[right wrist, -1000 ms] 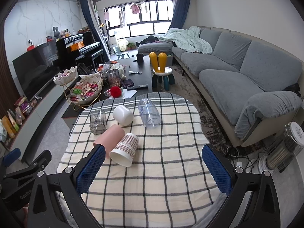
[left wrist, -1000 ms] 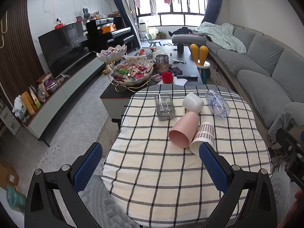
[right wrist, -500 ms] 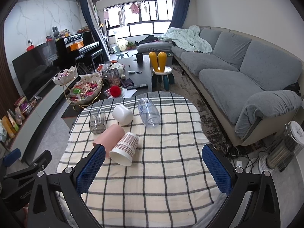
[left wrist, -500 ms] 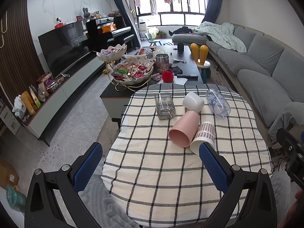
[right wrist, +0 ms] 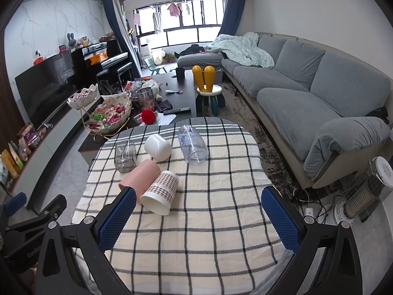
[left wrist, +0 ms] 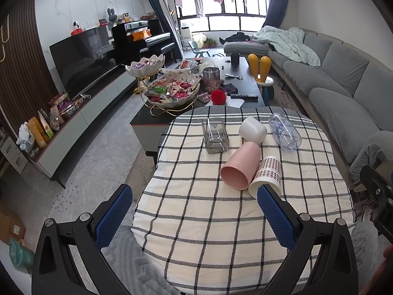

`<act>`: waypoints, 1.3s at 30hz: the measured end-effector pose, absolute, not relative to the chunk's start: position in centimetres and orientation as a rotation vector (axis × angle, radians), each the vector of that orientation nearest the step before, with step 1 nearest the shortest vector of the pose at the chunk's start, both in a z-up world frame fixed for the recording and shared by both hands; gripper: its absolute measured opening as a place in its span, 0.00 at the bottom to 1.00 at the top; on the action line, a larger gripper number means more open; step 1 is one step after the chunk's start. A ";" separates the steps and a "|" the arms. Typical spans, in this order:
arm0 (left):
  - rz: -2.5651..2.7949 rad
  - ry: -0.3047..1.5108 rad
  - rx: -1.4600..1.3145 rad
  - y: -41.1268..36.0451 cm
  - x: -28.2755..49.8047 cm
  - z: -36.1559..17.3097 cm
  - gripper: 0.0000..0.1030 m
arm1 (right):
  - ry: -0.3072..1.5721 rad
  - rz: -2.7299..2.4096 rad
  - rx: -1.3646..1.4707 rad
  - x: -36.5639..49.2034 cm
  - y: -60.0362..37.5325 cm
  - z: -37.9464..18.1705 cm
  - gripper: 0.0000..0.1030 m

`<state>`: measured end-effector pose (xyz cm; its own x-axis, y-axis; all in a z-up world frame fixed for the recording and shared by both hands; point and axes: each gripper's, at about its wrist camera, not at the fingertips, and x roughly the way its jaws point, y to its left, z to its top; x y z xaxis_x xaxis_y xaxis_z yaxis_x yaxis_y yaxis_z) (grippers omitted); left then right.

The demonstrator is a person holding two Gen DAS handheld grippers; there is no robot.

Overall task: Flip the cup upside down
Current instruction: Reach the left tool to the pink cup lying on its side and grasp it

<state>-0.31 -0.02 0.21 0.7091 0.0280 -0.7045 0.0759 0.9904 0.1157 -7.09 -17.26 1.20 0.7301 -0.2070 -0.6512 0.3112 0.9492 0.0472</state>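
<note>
item one, the table (left wrist: 196,221): we see it draped in a cream cloth with a dark grid, carrying five vessels, all lying on their sides.

item two, the pink cup (left wrist: 242,164): on its side near the table's middle, mouth toward us, touching the plaid paper cup (left wrist: 266,177) that lies just beside it on the right.

item three, the white cup (left wrist: 253,130): on its side just behind the pink one.

item four, the square glass (left wrist: 215,135): tipped over to the left of the white cup.

item five, the clear plastic cup (left wrist: 285,132): with blue print, on its side, apart to the right.

item six, the left gripper (left wrist: 194,221): we find its blue pads spread wide, holding nothing, above the near edge of the table.

item seven, the right gripper (right wrist: 199,221): likewise spread wide and empty, short of the cups.

item eight, the coffee table (right wrist: 181,91): behind, with the snack bowl (right wrist: 110,116) on it.
</note>
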 end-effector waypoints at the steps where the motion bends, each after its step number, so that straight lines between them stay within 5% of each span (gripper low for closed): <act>1: -0.030 0.784 0.139 0.0 -0.1 0.1 1.00 | 0.697 -0.285 0.158 -7.1 -17.3 1.2 0.99; 20: -0.103 0.836 0.176 -1.5 6.6 -3.1 1.00 | 0.758 -0.328 0.167 -3.9 -18.6 -0.5 0.99; 39: -0.379 1.142 0.420 -9.8 19.5 -12.2 0.97 | 0.894 -0.458 0.302 6.3 -23.6 -5.8 0.99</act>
